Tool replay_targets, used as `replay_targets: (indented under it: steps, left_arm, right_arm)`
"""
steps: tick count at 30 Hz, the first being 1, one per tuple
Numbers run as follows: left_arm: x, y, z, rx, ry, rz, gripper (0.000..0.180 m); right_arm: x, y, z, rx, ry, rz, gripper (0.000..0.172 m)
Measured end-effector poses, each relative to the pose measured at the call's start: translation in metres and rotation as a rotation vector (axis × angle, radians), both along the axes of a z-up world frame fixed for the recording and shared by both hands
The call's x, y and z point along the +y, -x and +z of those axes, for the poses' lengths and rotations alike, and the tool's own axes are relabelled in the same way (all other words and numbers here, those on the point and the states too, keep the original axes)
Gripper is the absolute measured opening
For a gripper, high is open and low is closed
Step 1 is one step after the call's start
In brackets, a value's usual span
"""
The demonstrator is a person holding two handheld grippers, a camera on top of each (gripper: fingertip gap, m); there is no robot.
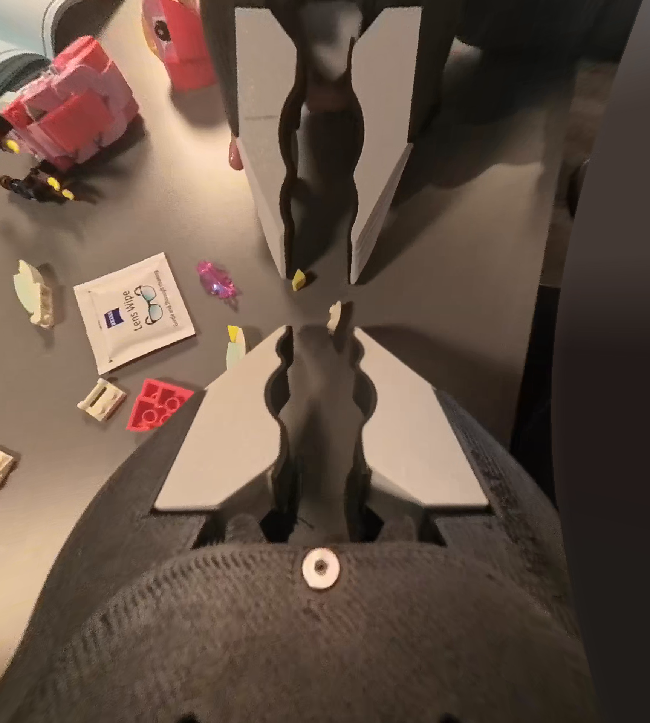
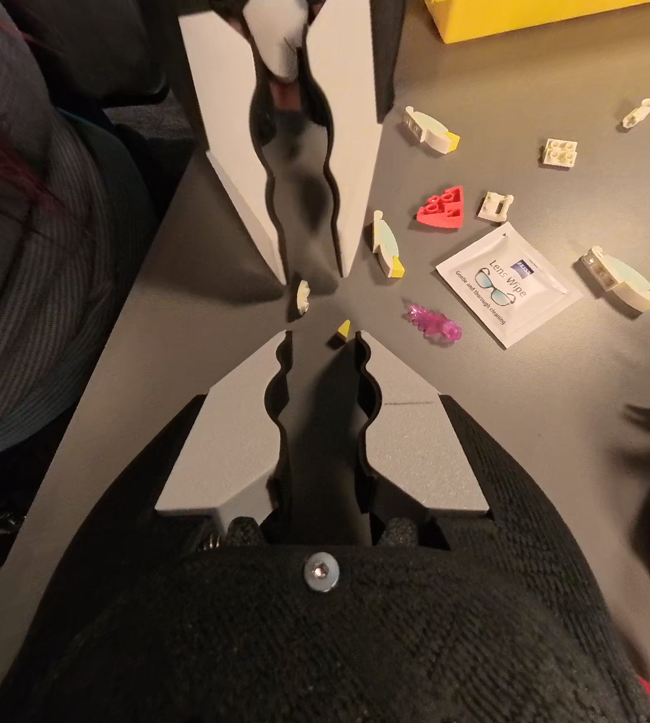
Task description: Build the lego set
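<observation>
My two grippers meet tip to tip over a grey table (image 1: 452, 242). In the left wrist view my left gripper (image 1: 322, 330) is open with nothing between its pads. The right gripper (image 1: 320, 277) comes in from the top, also open. A small yellow piece (image 1: 298, 281) lies by the right gripper's fingertip. A small cream piece (image 1: 334, 313) stands just off the left gripper's fingertip. In the right wrist view my right gripper (image 2: 323, 332) is open, with the yellow piece (image 2: 343, 328) beside its right fingertip. The cream piece (image 2: 302, 297) lies near the left gripper (image 2: 313, 277). Neither piece is gripped.
A white wipe sachet (image 2: 507, 283), a clear pink piece (image 2: 435, 324), a red wedge plate (image 2: 442, 209) and several cream and mint pieces (image 2: 388, 244) lie to one side. A red and pink brick build (image 1: 68, 105) stands farther off. A yellow box (image 2: 530, 15) is at the back. A person's clothing (image 2: 21, 234) is past the table's edge. Both grippers' tips are roughly 8 centimeters from the white wipe sachet (image 2: 507, 283).
</observation>
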State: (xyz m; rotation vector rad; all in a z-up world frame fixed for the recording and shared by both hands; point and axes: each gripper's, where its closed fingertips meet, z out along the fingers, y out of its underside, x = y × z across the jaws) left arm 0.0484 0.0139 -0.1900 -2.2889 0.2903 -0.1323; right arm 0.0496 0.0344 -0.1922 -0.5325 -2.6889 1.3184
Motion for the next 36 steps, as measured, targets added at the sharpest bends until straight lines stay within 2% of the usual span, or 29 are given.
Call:
replay_targets:
  steps: [4,11,13,36]
  left_arm:
    - [0.005,-0.005,0.003,-0.03,-0.014,-0.032,0.01]
    - [0.006,-0.006,-0.005,0.023,0.031,-0.103,0.013]
    - [0.006,-0.007,-0.006,0.024,0.044,-0.123,0.019]
    - [0.006,-0.004,-0.006,0.087,0.079,-0.332,0.005]
  right_arm:
    - [0.0,-0.001,0.0,0.003,-0.002,0.001,0.032]
    - [-0.001,-0.002,0.0,-0.011,0.006,0.004,0.032]
    - [0.0,-0.002,0.001,-0.017,0.009,0.002,0.032]
    - [-0.007,-0.007,0.0,-0.014,0.009,0.045,0.031]
